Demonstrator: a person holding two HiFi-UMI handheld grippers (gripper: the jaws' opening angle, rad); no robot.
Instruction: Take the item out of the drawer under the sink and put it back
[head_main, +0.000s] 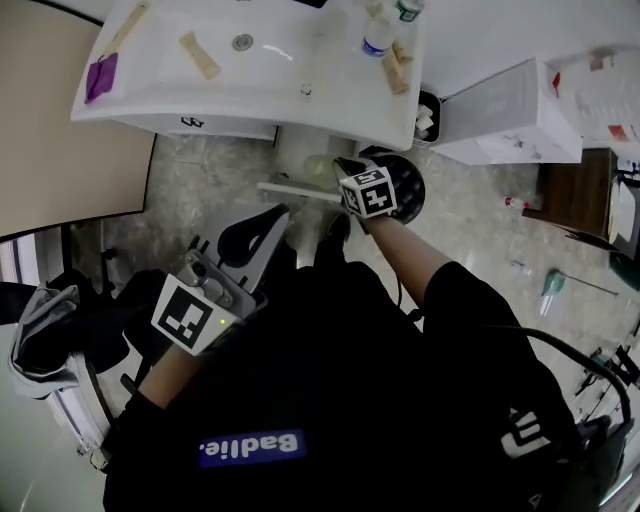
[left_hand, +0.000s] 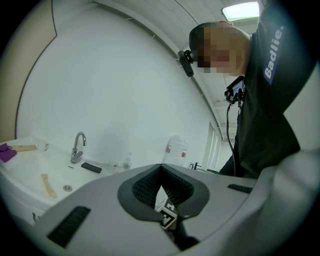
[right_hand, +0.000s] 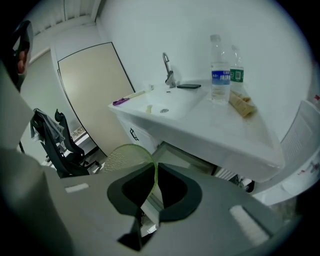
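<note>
Right gripper view shows the right gripper (right_hand: 154, 167) pinching the edge of a thin, pale green disc (right_hand: 127, 156), which stands upright near the open drawer (right_hand: 185, 157) under the sink (right_hand: 220, 125). In the head view that disc is only a greenish blur. Left gripper view shows the left gripper (left_hand: 161, 167) with its pads pressed together at the tips and nothing between them. The right gripper's marker cube (left_hand: 167, 212) shows through the gap behind the pads. Only the head view shows both grippers, well apart.
</note>
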